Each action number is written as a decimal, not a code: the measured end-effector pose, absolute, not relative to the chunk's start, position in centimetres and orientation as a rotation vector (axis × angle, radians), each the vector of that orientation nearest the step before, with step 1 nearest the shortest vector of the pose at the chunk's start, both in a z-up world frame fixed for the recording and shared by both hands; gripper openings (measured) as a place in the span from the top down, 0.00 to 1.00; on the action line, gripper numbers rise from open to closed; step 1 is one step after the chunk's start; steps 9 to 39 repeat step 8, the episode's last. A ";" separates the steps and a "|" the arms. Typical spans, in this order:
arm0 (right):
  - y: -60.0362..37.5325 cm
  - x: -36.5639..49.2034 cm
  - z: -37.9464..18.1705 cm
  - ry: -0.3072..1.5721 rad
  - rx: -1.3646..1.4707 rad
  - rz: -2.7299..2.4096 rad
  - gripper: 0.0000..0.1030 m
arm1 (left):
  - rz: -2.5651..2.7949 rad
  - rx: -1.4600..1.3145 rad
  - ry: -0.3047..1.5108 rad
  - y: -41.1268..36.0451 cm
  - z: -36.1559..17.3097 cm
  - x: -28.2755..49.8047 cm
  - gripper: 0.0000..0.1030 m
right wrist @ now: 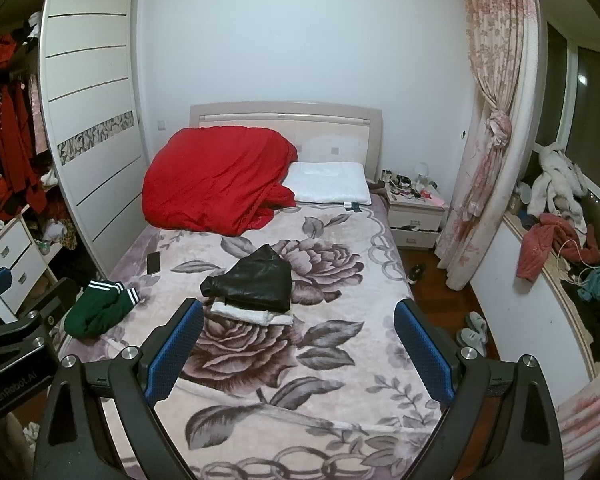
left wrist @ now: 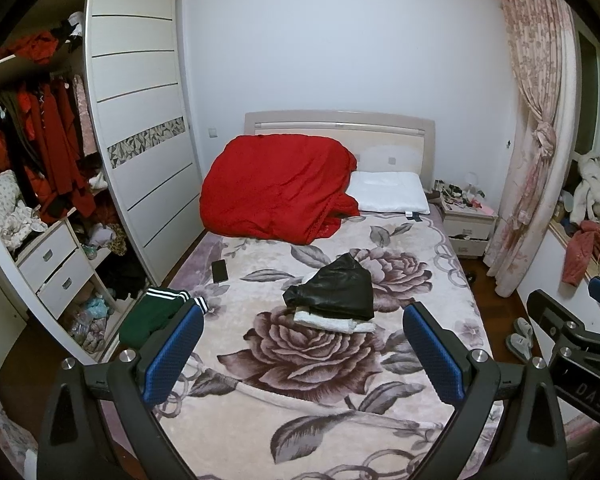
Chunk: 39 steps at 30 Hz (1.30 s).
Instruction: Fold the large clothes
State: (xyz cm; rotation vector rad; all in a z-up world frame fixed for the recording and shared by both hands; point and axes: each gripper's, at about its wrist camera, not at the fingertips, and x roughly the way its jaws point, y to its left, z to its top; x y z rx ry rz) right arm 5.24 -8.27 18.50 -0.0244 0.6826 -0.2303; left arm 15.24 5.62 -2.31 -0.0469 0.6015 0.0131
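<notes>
A folded black garment (left wrist: 336, 288) (right wrist: 256, 280) lies on a folded white one (left wrist: 332, 325) (right wrist: 252, 314) in the middle of the bed (left wrist: 300, 420) (right wrist: 300, 412). A crumpled green garment with white stripes (left wrist: 156, 312) (right wrist: 100, 308) sits at the bed's left edge. My left gripper (left wrist: 304, 328) is held open above the foot of the bed, nothing between its blue pads (left wrist: 172, 356). My right gripper (right wrist: 300, 324) is open and empty too, beside the left one. Each gripper shows at the edge of the other's view: the right gripper (left wrist: 572, 332) and the left gripper (right wrist: 16, 320).
A red quilt (left wrist: 276, 188) and a white pillow (left wrist: 388, 196) fill the head of the bed. A black phone (left wrist: 220, 271) lies near the left edge. An open wardrobe (left wrist: 52, 184) stands left, a nightstand (left wrist: 466, 224), curtain (left wrist: 536, 140) and cluttered sill (right wrist: 560, 240) right. Slippers (right wrist: 474, 330) lie on the floor.
</notes>
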 end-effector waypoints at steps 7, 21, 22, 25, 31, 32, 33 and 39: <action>-8.2 5.1 18.5 0.688 -0.023 -0.228 0.05 | 0.029 -0.050 0.578 6.3 -1.8 15.0 0.01; -8.2 5.0 18.5 0.685 -0.021 -0.230 0.05 | 0.024 -0.051 0.575 6.4 -1.6 15.0 0.01; -8.2 5.0 18.5 0.685 -0.021 -0.230 0.05 | 0.024 -0.051 0.575 6.4 -1.6 15.0 0.01; -8.2 5.0 18.5 0.685 -0.021 -0.230 0.05 | 0.024 -0.051 0.575 6.4 -1.6 15.0 0.01; -8.2 5.0 18.5 0.685 -0.021 -0.230 0.05 | 0.024 -0.051 0.575 6.4 -1.6 15.0 0.01; -8.2 5.0 18.5 0.685 -0.021 -0.230 0.05 | 0.024 -0.051 0.575 6.4 -1.6 15.0 0.01; -8.2 5.0 18.5 0.685 -0.021 -0.230 0.05 | 0.024 -0.051 0.575 6.4 -1.6 15.0 0.01; -8.2 5.0 18.5 0.685 -0.021 -0.230 0.05 | 0.024 -0.051 0.575 6.4 -1.6 15.0 0.01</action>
